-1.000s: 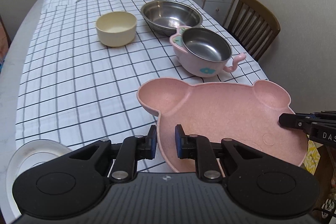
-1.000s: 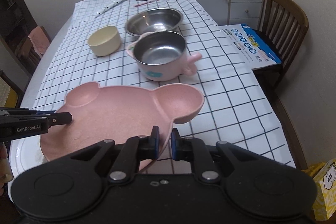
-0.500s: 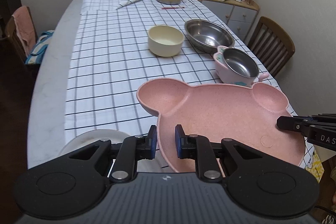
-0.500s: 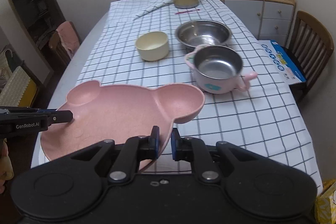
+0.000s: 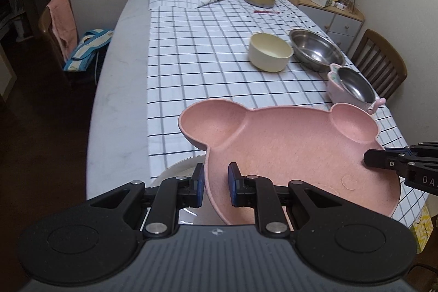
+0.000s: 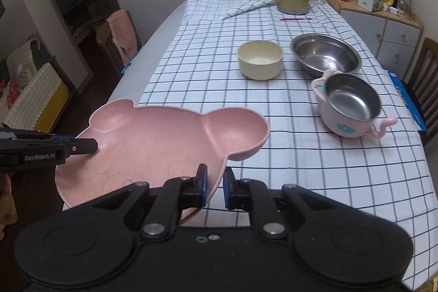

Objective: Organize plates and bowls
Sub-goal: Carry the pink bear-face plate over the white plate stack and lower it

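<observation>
Gripping the pink bear plate (image 5: 295, 155) by its rim at both sides, left hand-held gripper (image 5: 215, 184) and right hand-held gripper (image 6: 214, 186) each narrowly clamped on the edge, plate aloft at lower centre of frame above the counter (image 5: 120, 89). Risking, likely, a tilt or slip from such thin rim holds if either side lags. Showing a white plate (image 5: 175, 168) beneath only in the left view; showing the blue box (image 6: 405, 97) at far right only in the right view.
</observation>
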